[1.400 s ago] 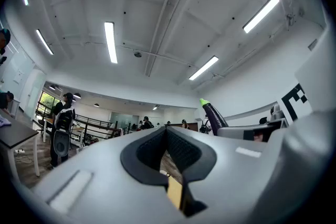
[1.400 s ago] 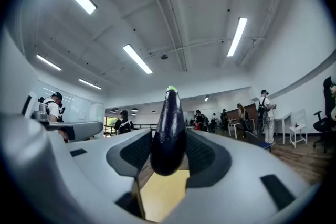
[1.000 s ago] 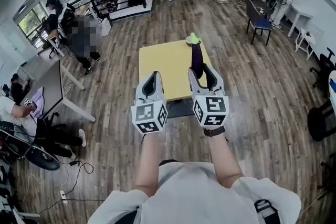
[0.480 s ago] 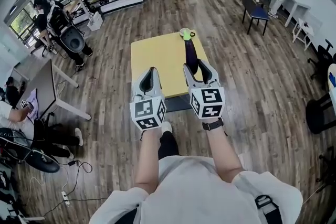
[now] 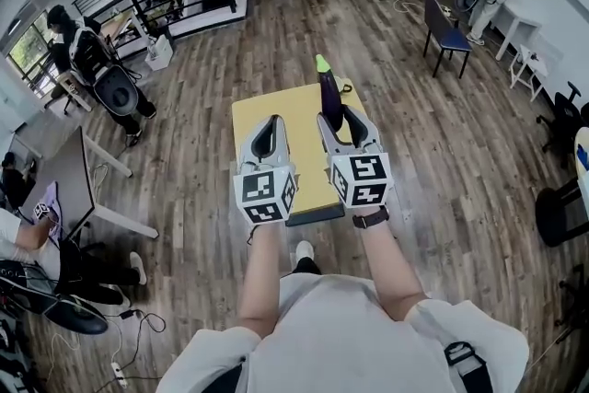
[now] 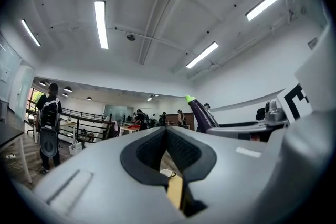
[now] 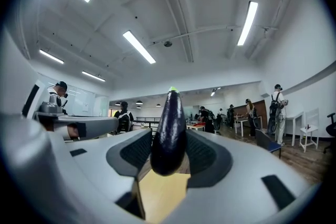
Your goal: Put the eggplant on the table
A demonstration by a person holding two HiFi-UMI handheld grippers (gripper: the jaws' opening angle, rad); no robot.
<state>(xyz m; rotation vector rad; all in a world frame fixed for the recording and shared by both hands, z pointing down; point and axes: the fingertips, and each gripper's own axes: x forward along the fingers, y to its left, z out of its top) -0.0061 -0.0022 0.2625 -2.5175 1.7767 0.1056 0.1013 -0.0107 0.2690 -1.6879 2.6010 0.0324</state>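
The right gripper (image 5: 343,120) pinches a dark purple eggplant (image 5: 329,95) upright, green stem up, in the air above the yellow table (image 5: 276,110). To its left, the left gripper (image 5: 268,132) is pressed together on nothing. A second ago the table lay farther ahead; now both grippers reach over it, so set-down looks close. A small white cup (image 6: 166,172) sits toward the far edge, contents unseen.

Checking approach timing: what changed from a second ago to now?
The person walked toward the yellow table; in the head view it now lies nearer, mostly under both tongs. The right tongs stayed clamped on the eggplant; the left tongs stayed shut and empty.
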